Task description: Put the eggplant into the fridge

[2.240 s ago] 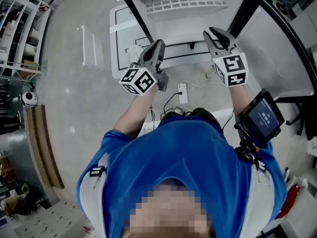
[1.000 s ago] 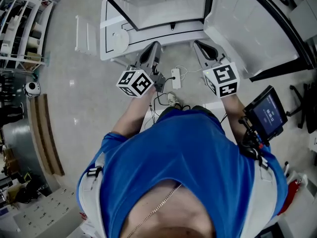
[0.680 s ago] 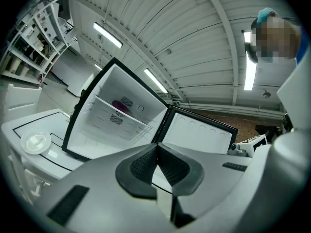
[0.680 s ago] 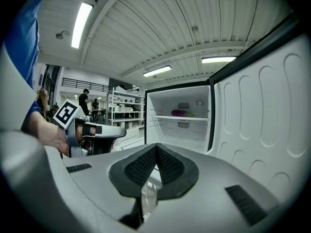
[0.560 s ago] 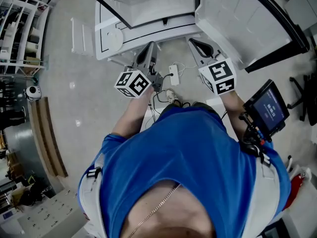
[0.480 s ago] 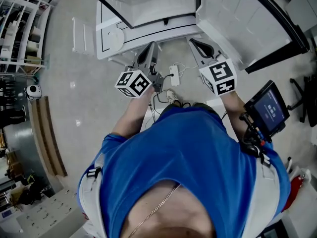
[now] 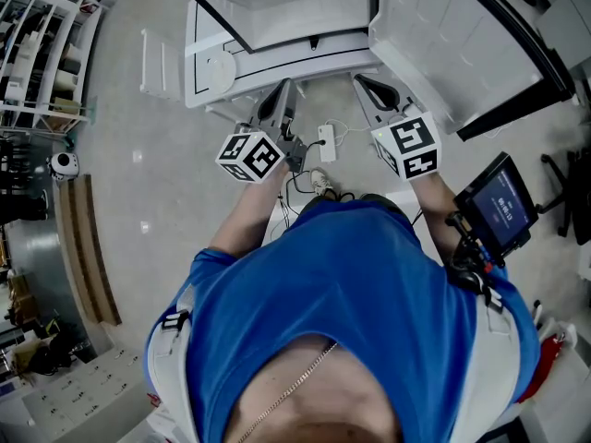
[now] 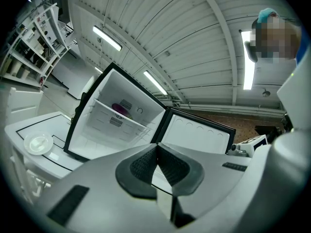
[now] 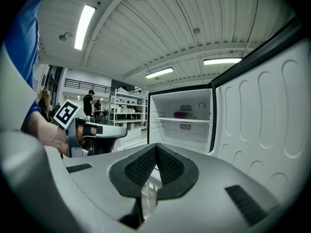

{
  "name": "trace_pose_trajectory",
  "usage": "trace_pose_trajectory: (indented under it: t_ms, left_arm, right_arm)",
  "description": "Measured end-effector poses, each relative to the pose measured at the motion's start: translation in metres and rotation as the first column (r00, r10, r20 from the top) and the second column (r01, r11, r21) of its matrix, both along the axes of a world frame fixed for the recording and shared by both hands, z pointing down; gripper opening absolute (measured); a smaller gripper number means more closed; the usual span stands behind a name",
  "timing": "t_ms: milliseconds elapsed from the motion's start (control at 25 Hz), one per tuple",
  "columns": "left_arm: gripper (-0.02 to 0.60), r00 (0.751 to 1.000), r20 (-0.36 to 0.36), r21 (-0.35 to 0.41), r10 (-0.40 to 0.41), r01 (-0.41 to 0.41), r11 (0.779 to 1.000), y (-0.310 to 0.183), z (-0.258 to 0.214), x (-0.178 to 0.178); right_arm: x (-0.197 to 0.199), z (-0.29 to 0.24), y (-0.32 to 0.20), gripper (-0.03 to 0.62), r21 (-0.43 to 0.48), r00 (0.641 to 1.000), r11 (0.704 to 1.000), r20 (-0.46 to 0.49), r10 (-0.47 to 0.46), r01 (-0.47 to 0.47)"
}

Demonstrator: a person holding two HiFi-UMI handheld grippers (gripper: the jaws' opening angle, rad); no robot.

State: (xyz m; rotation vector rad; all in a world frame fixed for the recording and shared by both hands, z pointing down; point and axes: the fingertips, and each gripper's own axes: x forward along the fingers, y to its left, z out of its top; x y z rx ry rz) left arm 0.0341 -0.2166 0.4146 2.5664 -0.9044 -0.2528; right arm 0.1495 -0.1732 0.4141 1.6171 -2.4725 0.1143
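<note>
One eggplant on fridge shelf, left tongs, right tongs — both closed, empty

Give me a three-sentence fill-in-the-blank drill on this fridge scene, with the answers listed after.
1. The eggplant lies inside the fridge on a ____.
2. The fridge's door stands ____.
3. The left tool and the right tool hold nothing, and the jaws of both are ____.

Missing words: shelf; open; shut
</note>
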Motion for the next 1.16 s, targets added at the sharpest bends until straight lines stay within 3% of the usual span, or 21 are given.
trace_pose_trajectory:
  t_ms: [1160]
  left_arm:
    - [0.008, 1.000, -0.006, 0.017, -0.016, 0.016, 1.000, -0.0029, -0.0069, 0.0014]
  right_arm:
    - [-0.0016, -0.0051, -0.0004, 0.002, 0.014, 1.000, 1.000, -0.008, -0.016, 0.016]
